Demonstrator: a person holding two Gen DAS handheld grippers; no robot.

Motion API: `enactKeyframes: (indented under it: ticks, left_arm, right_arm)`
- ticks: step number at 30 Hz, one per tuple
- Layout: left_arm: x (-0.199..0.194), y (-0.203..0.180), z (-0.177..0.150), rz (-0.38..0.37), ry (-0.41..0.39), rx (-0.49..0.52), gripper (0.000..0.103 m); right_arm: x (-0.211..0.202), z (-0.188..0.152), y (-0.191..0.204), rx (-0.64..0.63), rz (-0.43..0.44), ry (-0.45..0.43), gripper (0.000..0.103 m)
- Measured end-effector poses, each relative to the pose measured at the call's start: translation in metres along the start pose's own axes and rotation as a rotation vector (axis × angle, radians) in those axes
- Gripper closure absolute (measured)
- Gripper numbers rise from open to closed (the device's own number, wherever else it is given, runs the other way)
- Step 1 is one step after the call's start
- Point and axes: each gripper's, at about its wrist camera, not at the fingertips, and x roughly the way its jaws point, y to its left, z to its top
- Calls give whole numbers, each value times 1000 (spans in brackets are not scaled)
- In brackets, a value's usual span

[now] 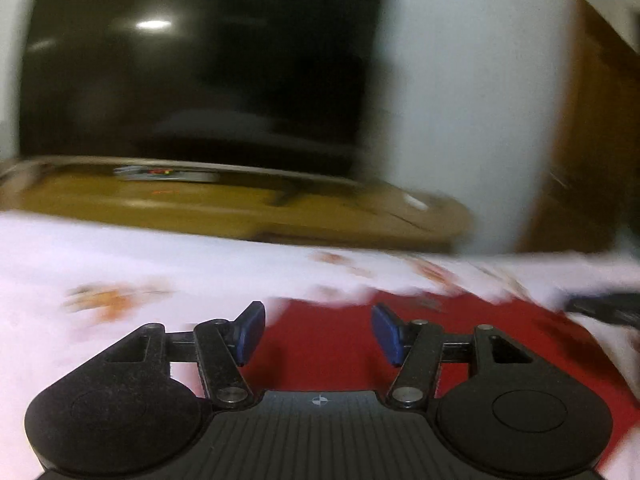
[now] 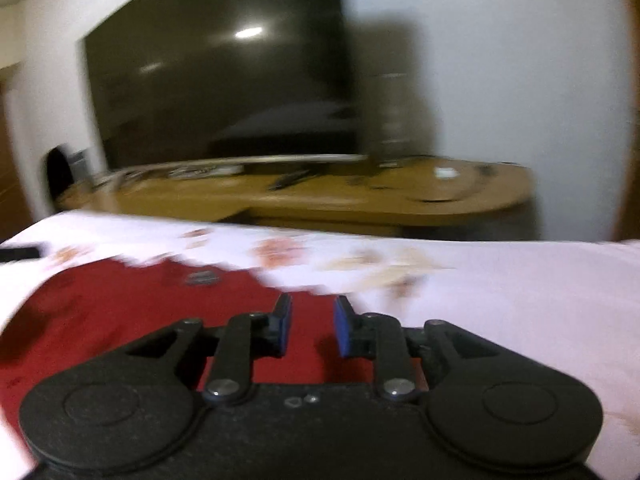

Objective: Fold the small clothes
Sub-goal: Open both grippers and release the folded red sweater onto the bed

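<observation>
**Inspector:** Red fabric, a small garment (image 1: 340, 344), lies spread on a white sheet with orange print (image 1: 120, 264), low centre of both frames. Report the tongs.

**Assistant:** Left tongs (image 1: 318, 332) stand wide apart over the garment's left part, nothing between the blue pads (image 1: 252, 330). Right tongs (image 2: 312, 330) show a narrower gap, also empty, over the garment's right edge. Neither has hold of cloth.

**Inspector:** Why so placed?

**Assistant:** My judgement: one tool stands at each side of the garment, ready to take two points and turn one part over the other. Folding appears not yet begun, since the cloth lies in one flat layer where visible.

**Inspector:** What is obscured?

**Assistant:** Motion blur softens everything. The tool bodies cover the garment's near edge, so its type and outline cannot be told. A small grey mark (image 2: 202, 278) on the cloth may be a label; unclear. A dark object (image 1: 608, 306) at the right edge of the left view is cut off. Beyond stand a television (image 2: 216, 88) and a wooden stand (image 2: 360, 200), whose clutter is unreadable.
</observation>
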Motion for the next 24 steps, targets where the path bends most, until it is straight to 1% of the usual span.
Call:
enactKeyframes:
  ticks: [1, 2, 3, 4, 5, 6, 7, 8, 9, 10, 11, 12, 13, 14, 15, 16, 17, 18, 20, 21, 23, 24]
  left_arm:
    - [8, -18, -2, -36, 19, 45, 45]
    - [17, -32, -5, -64, 45, 77, 45]
    - [26, -44, -11, -85, 83, 110, 45]
    - [32, -52, -16, -83, 107, 138, 45]
    - [37, -53, -22, -66, 132, 163, 45]
    - [41, -48, -30, -36, 164, 173, 45]
    - [39, -38, -34, -24, 169, 161, 45]
    - [31, -21, -37, -30, 153, 131, 45]
    - [25, -7, -39, -19, 151, 104, 45]
    - [16, 11, -42, -2, 145, 78, 45]
    - [8, 25, -44, -3, 140, 58, 45]
    - [2, 33, -47, -4, 139, 43, 45]
    - [-1, 40, -49, 21, 148, 47, 45]
    - [-3, 43, -49, 19, 152, 49, 45]
    - [-5, 43, -47, 24, 151, 39, 45]
    - [-9, 40, -44, 43, 143, 26, 45]
    - [-13, 32, -40, 54, 122, 16, 45]
    - [-17, 22, -35, 45, 98, 13, 45]
    - [-21, -3, -30, 1, 62, 34, 45]
    - [-24, -15, -30, -17, 59, 46, 45]
    - [-18, -41, -35, -72, 101, 61, 45]
    - [-14, -54, -41, -89, 128, 93, 45]
  right_arm:
    - [9, 1, 15, -22, 39, 14, 75]
    - [19, 1, 32, -46, 81, 37, 65]
    - [27, -1, 47, -73, 105, 54, 57]
    - [33, -4, 60, -106, 119, 61, 55]
    - [40, -8, 70, -147, 129, 79, 57]
    - [44, -12, 75, -178, 125, 104, 58]
    - [47, -15, 75, -204, 114, 130, 58]
    - [46, -18, 67, -228, 88, 150, 58]
    - [43, -22, 57, -238, 55, 158, 58]
    - [36, -24, 39, -228, 18, 161, 58]
    - [27, -27, 20, -200, -4, 160, 60]
    - [18, -30, 1, -167, -15, 160, 64]
    - [8, -32, -19, -136, -37, 161, 64]
    - [2, -34, -33, -107, -57, 167, 64]
    - [-3, -35, -42, -71, -34, 170, 64]
    - [-7, -33, -43, -51, -36, 165, 64]
    - [-11, -29, -38, -52, -58, 150, 60]
    - [-17, -25, -31, -52, -62, 128, 61]
    - [-31, -20, -7, -39, 0, 75, 61]
    - [-35, -20, 8, -48, 35, 64, 61]
    - [-36, -26, 43, -89, 106, 77, 63]
    - [-33, -31, 62, -117, 143, 94, 63]
